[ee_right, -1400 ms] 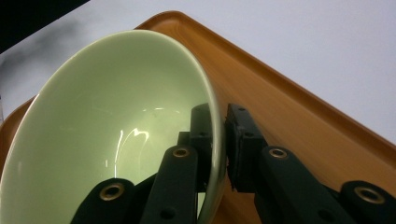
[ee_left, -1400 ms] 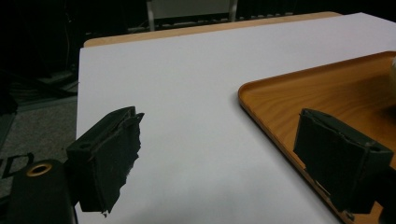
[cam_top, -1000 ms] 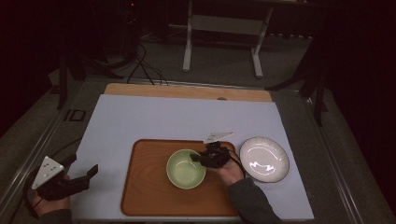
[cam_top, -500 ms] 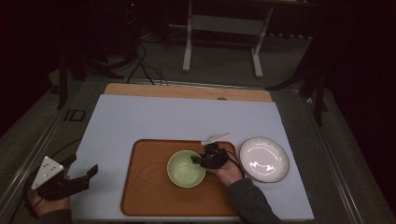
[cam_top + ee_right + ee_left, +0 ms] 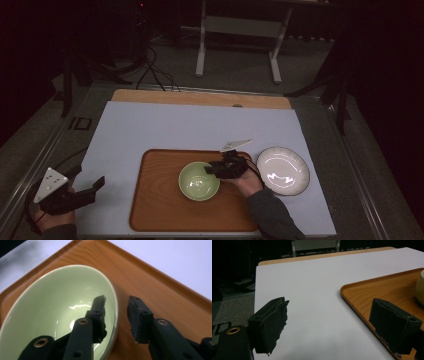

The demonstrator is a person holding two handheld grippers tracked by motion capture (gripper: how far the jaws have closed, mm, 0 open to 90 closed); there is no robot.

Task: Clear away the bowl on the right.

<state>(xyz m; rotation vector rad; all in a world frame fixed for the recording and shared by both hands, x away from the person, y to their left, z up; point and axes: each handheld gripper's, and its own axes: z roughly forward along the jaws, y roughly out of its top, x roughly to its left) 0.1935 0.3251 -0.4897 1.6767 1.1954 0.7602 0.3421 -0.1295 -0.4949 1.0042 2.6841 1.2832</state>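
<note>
My right gripper sits at the right rim of the bowl. In the right gripper view its jaws straddle that rim: one finger is inside the bowl, the other outside over the tray. The jaws have just been opening. A gap shows between each pad and the rim, so the rim stands between the pads without being clamped.

The bowl is pale green and upright. It stands on the wooden tray, right of the tray's centre and toward its far edge. The tray lies on the white mat, at the mat's near side. A white plate lies on the mat just beside the tray's right edge, apart from the bowl.

My left gripper is at the mat's near left corner, well apart from the tray and bowl. In the left gripper view its jaws stand wide apart with nothing between them; past them I see bare mat, the tray's left edge and a sliver of the bowl at the right border.
</note>
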